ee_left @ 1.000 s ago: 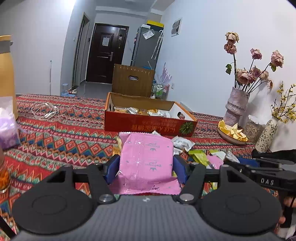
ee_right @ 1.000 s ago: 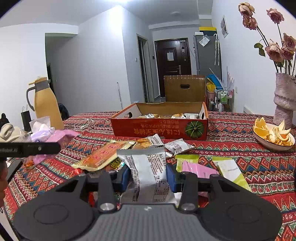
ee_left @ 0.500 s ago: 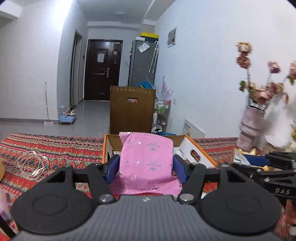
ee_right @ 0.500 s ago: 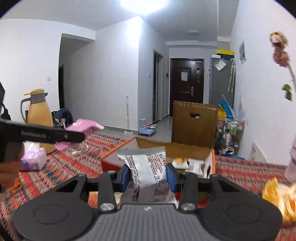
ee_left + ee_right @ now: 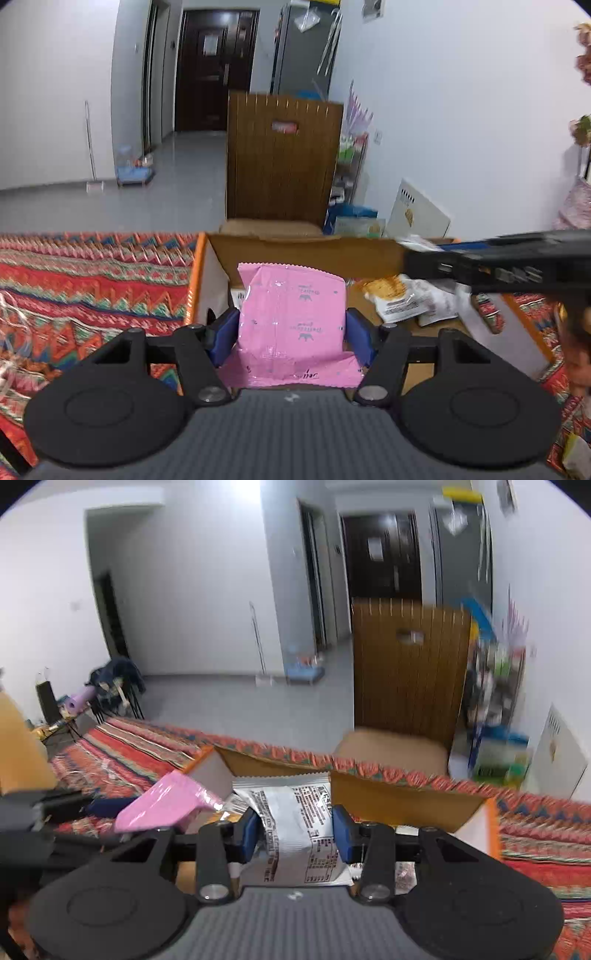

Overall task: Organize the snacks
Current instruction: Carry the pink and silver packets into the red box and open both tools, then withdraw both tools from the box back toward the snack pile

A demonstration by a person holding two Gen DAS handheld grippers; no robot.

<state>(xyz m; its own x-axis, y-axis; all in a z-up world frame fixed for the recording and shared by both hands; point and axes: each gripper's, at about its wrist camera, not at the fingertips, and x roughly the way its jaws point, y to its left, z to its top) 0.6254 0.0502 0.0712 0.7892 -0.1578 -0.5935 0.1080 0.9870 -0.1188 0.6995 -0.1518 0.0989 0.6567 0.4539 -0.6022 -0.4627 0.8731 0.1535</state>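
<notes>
Pink foil fills the space between the blue pads [image 5: 227,334] of the left gripper [image 5: 291,332]: a pink snack packet [image 5: 293,321] is clamped there, both pads pressed against its sides, its serrated top edge standing upright. It is held over the near left corner of an open cardboard box [image 5: 303,251] with orange outer walls, which rests on a red patterned tablecloth [image 5: 92,280]. Loose snack packets [image 5: 402,299] are seen lying on the box floor, to the right of the pink one.

From the right wrist view, a silver snack packet [image 5: 299,827] with black print is gripped between the pads of the right gripper [image 5: 295,834], the jaws closed against its two sides. It is also held above the box interior, in front of the brown far wall [image 5: 402,801]. The pink packet and the dark body of the left gripper are visible at the left of this view, just beside the box's white inner end wall [image 5: 212,775]. A brown chair back [image 5: 406,672] stands beyond the table's far edge.
</notes>
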